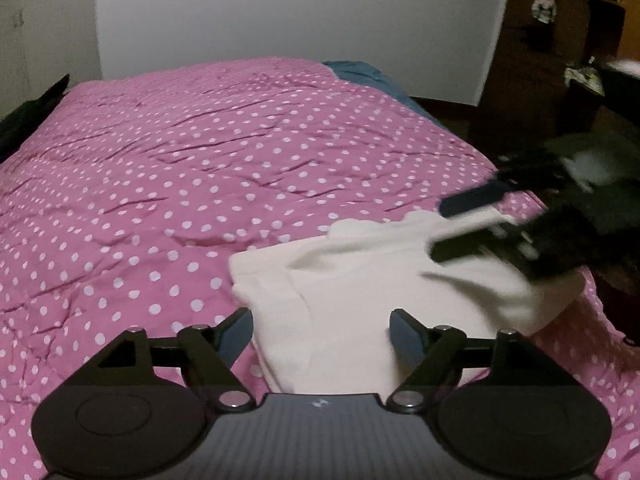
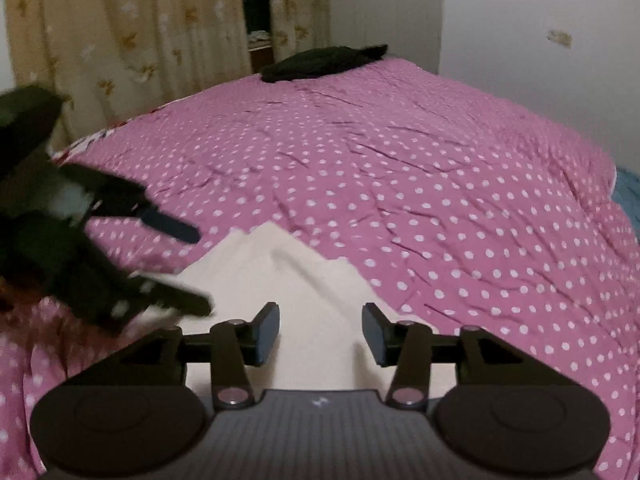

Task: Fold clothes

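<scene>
White garment (image 1: 360,280), partly folded, on pink polka-dot bedspread (image 1: 160,180), near bed edge; about 4 o'clock of bed centre in left wrist view, 6 o'clock in right wrist view. Top layer rumpled, one raised crease through the middle, far edge uneven with a peak.

Left gripper (image 1: 320,334): jaws spread wide, nothing clamped, cloth visible below and between the pads, not pinched. Right gripper (image 2: 320,332): jaws apart at a moderate gap, nothing held, hovering over the cloth. Each tool also visible in the other's view, blurred: right at 3 o'clock, left at 9 o'clock.

Dark garment (image 2: 320,62) at far end of bed, 12 o'clock in right wrist view, well apart from the white one. Curtain (image 2: 120,32) behind, 11 o'clock.

Handling, as a judgement: light, limp, thin fabric; no stiffness, sagging and bunching likely when lifted from one point. Not fragile, not slippery against the quilted cover. Best hold probably at two corners or along one hemmed edge, one tool per corner, pinching all layers together to avoid the fold coming apart. Risk: catching the bedspread along with the cloth. Fold looks unfinished; far edge needs squaring.
</scene>
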### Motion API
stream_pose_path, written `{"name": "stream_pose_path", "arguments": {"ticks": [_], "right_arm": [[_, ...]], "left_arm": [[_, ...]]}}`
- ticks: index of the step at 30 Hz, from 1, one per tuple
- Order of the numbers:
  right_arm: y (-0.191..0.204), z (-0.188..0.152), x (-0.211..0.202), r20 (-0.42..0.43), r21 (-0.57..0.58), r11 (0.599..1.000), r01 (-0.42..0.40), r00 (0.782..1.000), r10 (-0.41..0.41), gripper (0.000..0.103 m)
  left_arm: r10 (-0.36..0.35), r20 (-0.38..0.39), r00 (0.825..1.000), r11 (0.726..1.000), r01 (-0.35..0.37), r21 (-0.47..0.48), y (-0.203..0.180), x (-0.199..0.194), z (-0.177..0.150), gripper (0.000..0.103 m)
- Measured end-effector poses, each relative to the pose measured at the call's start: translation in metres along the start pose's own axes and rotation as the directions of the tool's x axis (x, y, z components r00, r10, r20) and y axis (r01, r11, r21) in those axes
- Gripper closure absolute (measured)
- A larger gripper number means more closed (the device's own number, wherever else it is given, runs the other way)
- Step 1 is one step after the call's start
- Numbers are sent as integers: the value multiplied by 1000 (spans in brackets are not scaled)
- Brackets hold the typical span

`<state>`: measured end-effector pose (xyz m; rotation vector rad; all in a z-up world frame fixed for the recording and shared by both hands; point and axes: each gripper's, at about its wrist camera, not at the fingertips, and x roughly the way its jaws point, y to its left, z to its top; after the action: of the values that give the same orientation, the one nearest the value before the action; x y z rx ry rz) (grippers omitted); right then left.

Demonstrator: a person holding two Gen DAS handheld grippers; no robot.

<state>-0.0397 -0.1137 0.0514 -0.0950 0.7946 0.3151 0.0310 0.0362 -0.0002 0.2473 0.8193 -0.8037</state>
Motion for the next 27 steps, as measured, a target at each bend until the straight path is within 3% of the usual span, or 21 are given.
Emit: {"name": "stream_pose_path", "arguments": {"ticks": [5,13,18,21,23,27], "right_arm": [[37,-3,-6,13,-139,989,-42,999,44,57],[85,-3,13,-18,-305,939,-157,987,160,58],[107,-11,26,-23,-383,915,-128,991,130,58],[109,-12,31,-4,-392,914,-108,993,116,66],[108,-11,33,5,-377,921,-100,994,109,75],[95,-6,26,45,-279,953,-122,989,140,87]], "left_arm": [[27,-2,1000,991,-27,-129,26,-3,4,22],[46,-45,998,943,-58,-327,58,-2,3,22],[10,-66,998,905,-37,-423,66,1,0,22],[-4,-67,998,888,-27,-459,66,3,0,22],[-30,-70,997,866,-9,-499,68,6,0,22],[-104,-71,992,780,37,-625,79,11,-6,22]]}}
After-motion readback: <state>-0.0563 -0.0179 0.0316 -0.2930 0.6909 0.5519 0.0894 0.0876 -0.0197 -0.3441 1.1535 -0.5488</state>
